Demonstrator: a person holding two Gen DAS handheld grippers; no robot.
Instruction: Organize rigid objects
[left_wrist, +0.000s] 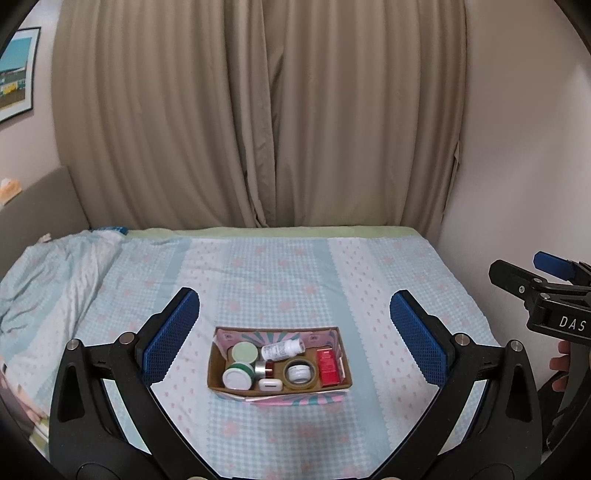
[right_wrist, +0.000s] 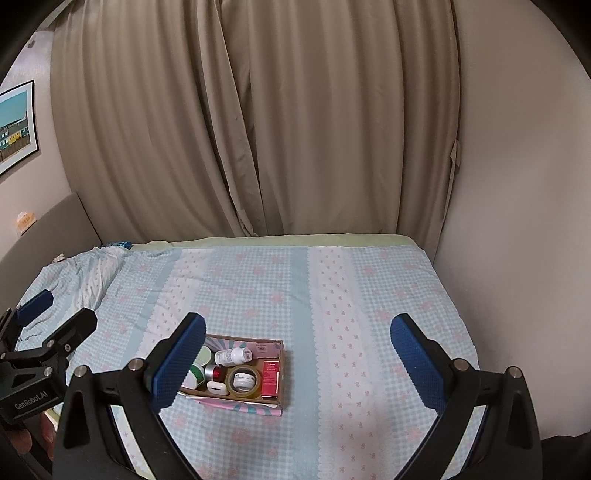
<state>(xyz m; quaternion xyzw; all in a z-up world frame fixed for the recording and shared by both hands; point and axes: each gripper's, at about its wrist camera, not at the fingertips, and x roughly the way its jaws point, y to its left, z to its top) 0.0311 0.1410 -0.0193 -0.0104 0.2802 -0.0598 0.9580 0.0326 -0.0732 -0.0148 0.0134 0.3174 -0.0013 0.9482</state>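
A small open cardboard box (left_wrist: 215, 373) (right_wrist: 280, 373) sits on the bed. It holds a lying white bottle (left_wrist: 282, 349) (right_wrist: 233, 356), a red carton (left_wrist: 328, 367) (right_wrist: 270, 376), a tape roll (left_wrist: 300, 374) (right_wrist: 243, 381) around a small jar, green-and-white jars (left_wrist: 239, 375), a red-silver jar (right_wrist: 215, 373) and a white earbud case (left_wrist: 270, 384). My left gripper (left_wrist: 294, 332) is open and empty, held above and in front of the box. My right gripper (right_wrist: 298, 350) is open and empty, to the right of the box; its left finger hides the box's left part.
The bed (left_wrist: 369, 280) has a blue checked sheet with rumpled bedding (left_wrist: 55, 273) at the left. Beige curtains (left_wrist: 258, 110) hang behind; a wall (left_wrist: 524, 166) bounds the right side. The right gripper shows at the right edge of the left view (left_wrist: 546, 291).
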